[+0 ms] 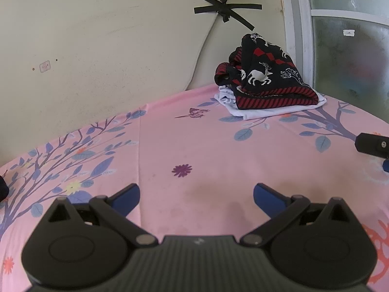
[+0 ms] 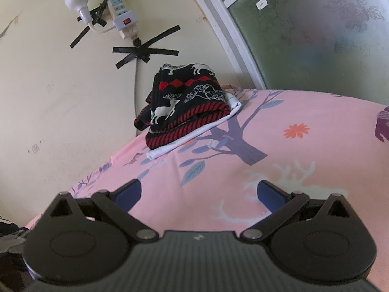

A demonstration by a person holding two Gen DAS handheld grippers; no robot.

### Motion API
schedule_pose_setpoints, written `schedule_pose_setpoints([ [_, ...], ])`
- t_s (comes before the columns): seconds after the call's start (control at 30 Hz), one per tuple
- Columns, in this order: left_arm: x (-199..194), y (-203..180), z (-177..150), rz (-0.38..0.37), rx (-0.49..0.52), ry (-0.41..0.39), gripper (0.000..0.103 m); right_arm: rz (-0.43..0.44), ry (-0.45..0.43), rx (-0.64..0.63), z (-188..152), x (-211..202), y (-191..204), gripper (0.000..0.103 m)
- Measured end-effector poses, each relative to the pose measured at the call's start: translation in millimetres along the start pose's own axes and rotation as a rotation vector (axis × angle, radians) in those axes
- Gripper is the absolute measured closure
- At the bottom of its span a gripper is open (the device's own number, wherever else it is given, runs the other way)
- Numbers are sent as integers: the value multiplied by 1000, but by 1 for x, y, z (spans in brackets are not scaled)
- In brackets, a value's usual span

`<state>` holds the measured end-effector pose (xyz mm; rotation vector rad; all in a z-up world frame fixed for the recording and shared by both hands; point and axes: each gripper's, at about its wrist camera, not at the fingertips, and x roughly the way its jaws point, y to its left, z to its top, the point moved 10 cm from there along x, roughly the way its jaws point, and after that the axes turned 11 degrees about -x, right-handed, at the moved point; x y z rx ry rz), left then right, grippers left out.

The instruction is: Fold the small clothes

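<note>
Both grippers hover empty over the pink flowered bed sheet [image 1: 194, 146]; the left gripper [image 1: 196, 196] has its blue pads spread wide with only bare sheet between them, and the right gripper [image 2: 199, 194] is spread the same way, holding nothing. The clothes lie at the far side of the bed, against the wall and just beside the frosted glass door frame [image 1: 295, 24]: a dark reindeer-patterned knit [image 1: 265, 77] with red striped hems sits on top of a folded white garment [image 1: 267, 110], touching it.

The knit looks bundled rather than squared, with a cuff or hem poking out at its left, so the step in hand is judged to be a reach for it, or for a fresh piece out of view; which one cannot be told from here. To do it well, both grippers should travel to the far side together and low; each should pinch only the top knit near an outer edge, not the white layer beneath, or the stack will drag; lift it clear, carry it to the open near part of the sheet, and lay it flat before any fold. A power strip [image 2: 121, 17] and taped cable [image 1: 206, 41] hang on the wall behind; keep clear of them.
</note>
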<state>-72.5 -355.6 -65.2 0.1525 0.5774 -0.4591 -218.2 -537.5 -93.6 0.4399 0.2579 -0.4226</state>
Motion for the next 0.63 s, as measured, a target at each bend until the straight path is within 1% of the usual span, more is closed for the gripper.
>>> schedule_pose_setpoints([
  [0.3, -2, 0, 1, 5, 3, -14, 0, -1, 0, 0, 0, 0, 0, 6],
  [0.5, -9, -5, 3, -29, 22, -50, 0, -1, -1, 1, -1, 2, 0, 6],
  [0.63, -6, -6, 2, -19, 19, -28, 0, 0, -1, 1, -1, 2, 0, 6],
])
